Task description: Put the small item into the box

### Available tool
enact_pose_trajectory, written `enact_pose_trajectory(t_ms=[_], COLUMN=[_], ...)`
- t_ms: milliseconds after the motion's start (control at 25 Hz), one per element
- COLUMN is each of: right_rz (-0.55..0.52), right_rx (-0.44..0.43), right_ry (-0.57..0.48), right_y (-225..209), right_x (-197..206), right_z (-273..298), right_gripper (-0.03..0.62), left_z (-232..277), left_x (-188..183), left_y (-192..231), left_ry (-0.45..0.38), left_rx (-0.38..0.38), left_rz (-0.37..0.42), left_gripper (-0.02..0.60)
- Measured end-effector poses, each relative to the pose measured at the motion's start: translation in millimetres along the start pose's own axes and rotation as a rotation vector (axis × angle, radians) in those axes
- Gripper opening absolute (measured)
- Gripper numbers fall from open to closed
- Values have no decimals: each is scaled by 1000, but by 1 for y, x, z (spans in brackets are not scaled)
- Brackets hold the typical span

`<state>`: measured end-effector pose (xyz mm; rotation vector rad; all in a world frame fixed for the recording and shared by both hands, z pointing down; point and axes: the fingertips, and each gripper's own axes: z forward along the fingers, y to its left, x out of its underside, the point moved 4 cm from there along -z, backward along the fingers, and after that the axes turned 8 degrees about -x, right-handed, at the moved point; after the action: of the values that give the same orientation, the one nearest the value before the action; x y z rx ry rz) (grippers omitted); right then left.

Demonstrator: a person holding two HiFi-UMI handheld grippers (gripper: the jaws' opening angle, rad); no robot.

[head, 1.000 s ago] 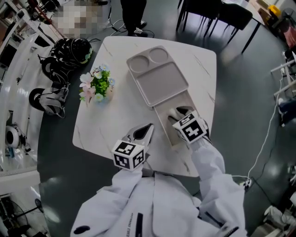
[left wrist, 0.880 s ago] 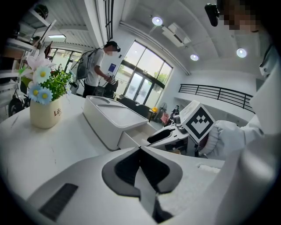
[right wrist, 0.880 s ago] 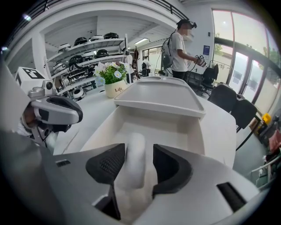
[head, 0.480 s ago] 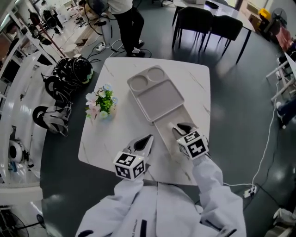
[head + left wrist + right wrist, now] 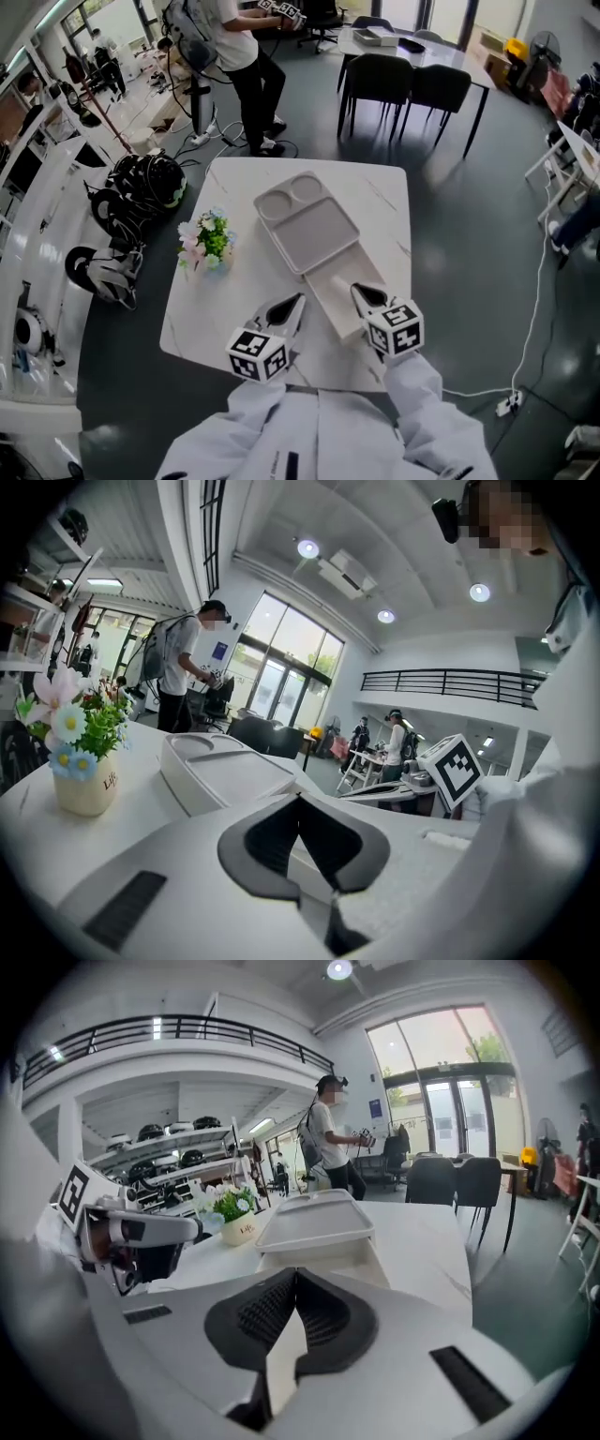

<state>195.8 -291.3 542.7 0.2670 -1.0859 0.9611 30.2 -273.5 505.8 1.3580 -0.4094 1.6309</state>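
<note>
On the white table point(image 5: 380, 206) lies a pale open box point(image 5: 339, 292), its flat compartmented lid point(image 5: 307, 223) folded out beyond it. No small item shows in any view; the box's inside is mostly hidden. My right gripper point(image 5: 366, 296) hovers over the box's near right end, jaws shut on nothing, their tips together point(image 5: 296, 1275). My left gripper point(image 5: 289, 307) is also shut and empty, just left of the box above the tabletop; its tips point(image 5: 300, 799) meet in front of the lid point(image 5: 220, 771). The right gripper view shows the box point(image 5: 323, 1258) and lid point(image 5: 314, 1221) straight ahead.
A small pot of flowers point(image 5: 206, 246) stands on the table's left part. Headsets and cables point(image 5: 141, 187) lie on a shelf to the left. Dark chairs point(image 5: 403, 89) stand beyond the table and a person point(image 5: 234, 56) is at the far left.
The right gripper has drawn back from over the box toward its near end and its jaws have closed. The head view has risen and takes in more of the room. The left gripper hardly moved.
</note>
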Motion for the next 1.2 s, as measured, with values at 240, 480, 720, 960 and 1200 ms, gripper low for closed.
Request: enact_pose_trajectory(t_ms=[240, 480, 720, 960, 1200], right_rz=[36, 86, 71, 28, -5], right_rx=[-1, -36, -9, 36, 76], right_ry=[-216, -365, -470, -551, -586], right_y=[8, 18, 24, 27, 28], right_x=[-21, -41, -60, -75, -83], right_z=[-32, -63, -90, -115, -132], right_gripper=[-6, -6, -6, -6, -6], left_z=[-15, -30, -45, -59, -68], left_x=[-25, -47, -60, -77, -87], left_y=[-7, -19, -24, -27, -25], left_ry=[-91, -156, -207, -263, -307], left_rx=[-3, 12, -5, -15, -31], left_rz=[89, 136, 154, 187, 210], left_gripper=[-2, -2, -2, -2, -2])
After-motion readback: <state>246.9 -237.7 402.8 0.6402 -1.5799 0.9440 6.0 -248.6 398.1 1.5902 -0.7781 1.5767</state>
